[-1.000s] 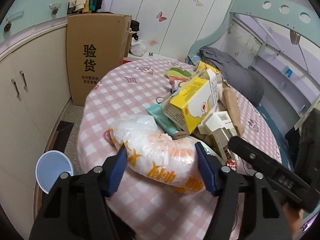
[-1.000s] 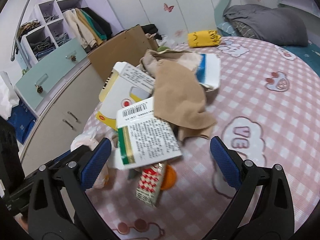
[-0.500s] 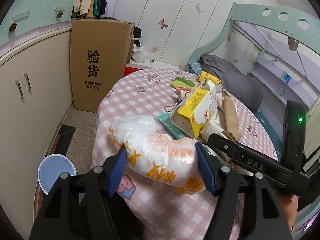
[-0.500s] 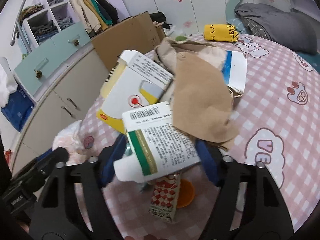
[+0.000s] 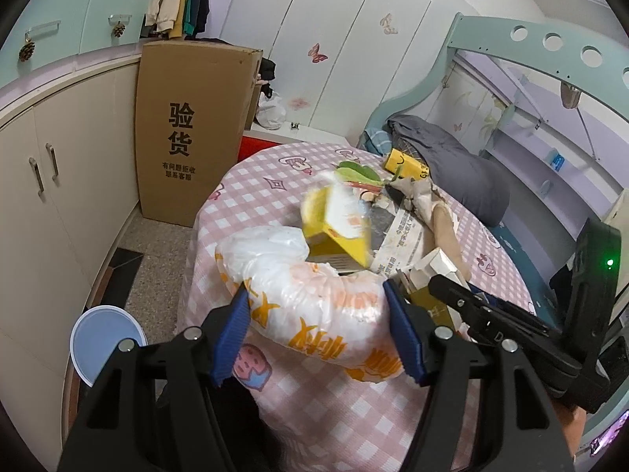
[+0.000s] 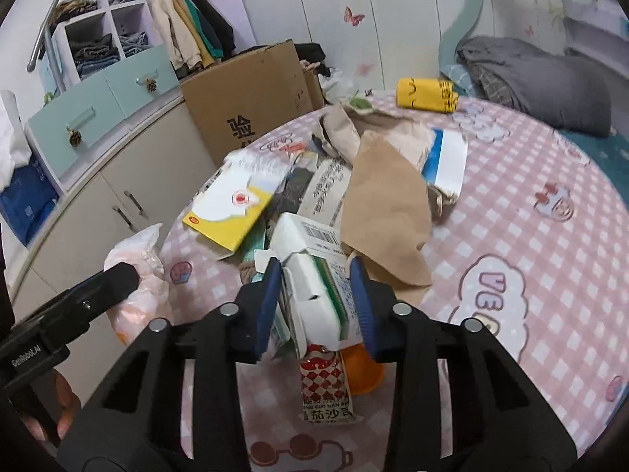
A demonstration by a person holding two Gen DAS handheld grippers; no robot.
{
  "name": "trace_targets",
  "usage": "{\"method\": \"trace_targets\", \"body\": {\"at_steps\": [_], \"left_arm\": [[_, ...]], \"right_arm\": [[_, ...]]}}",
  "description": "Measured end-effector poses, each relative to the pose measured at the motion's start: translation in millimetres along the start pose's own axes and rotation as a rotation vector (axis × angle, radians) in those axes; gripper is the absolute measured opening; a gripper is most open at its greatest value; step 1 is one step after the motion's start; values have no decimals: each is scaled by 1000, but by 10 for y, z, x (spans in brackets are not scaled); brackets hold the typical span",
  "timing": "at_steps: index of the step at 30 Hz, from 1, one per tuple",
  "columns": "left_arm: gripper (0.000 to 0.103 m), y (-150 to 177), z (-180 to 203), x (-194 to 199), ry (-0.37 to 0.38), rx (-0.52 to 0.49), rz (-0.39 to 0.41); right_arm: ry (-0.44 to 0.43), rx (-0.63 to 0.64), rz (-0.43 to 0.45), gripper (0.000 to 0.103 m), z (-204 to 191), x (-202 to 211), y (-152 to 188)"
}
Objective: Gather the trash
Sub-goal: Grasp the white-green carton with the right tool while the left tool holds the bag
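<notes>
We are holding the white plastic bag (image 5: 314,314) between the blue pads of the left gripper (image 5: 318,330), out over the near edge of the pink checked table (image 5: 251,196), and the bag is bulging softly around the jaws, so we are judging it light, slack and a little slippery, best pinched across a gathered fold rather than its smooth belly. With the right gripper (image 6: 316,303) we are clamping the white carton (image 6: 314,275) across its narrow sides, just above the litter pile near the middle of the table. The card is already creasing where the pads are pressing, so we are treating it as light and probably empty, stiff enough at its folded edges to take a grip but easy to crush on the broad faces. A yellow box (image 6: 228,212) is lying tilted just beside it, though in the left view it is blurring and we cannot tell whether it is resting or tumbling. The brown paper (image 6: 385,212) is lying limp beside the carton, and the red checked sachet (image 6: 326,385) is lying below our right jaws.
</notes>
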State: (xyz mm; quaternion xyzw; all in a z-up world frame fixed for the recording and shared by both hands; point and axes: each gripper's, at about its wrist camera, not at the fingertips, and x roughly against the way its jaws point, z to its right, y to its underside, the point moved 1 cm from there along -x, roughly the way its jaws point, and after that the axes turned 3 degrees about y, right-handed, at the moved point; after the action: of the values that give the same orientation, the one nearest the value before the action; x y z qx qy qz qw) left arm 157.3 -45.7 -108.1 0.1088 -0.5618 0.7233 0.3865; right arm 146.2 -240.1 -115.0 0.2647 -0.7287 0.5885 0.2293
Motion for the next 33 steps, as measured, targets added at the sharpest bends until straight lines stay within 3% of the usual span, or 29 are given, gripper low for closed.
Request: {"method": "trace_targets", "body": {"at_steps": [6,11,12,13,19,20,22,23,24,29,33], "left_arm": [[65,-14,-36,36,12,-2,10],[65,-71,-79,103,25,0,34],[65,-84,-82,114,27,-2,39],[65,-97,-84,127,30,-4,44],[65,-140,-133,133,41,-5,46],[65,-129,-147,122,39,-5,43],[65,-99,-190,99,47,3,32],[65,-89,-205,100,48,6,29],[65,-73,-226,94,46,8,27],[65,-37,-317,102,35,14,23],[65,-24,-349,94,23,10,25]], "right_arm": [[29,35,49,23,-69,116,-58],[22,65,84,20,-155,218,-130],[22,72,87,5,-180,220,-144],[16,78,90,2,-200,228,-166],[1,90,72,3,-314,191,-227],[26,105,49,4,-339,149,-211],[35,101,43,24,-349,136,-166],[31,93,37,54,-353,136,-140],[31,86,39,62,-361,145,-118],[103,142,43,62,-486,191,13],[125,161,-14,62,-489,-2,42]]}}
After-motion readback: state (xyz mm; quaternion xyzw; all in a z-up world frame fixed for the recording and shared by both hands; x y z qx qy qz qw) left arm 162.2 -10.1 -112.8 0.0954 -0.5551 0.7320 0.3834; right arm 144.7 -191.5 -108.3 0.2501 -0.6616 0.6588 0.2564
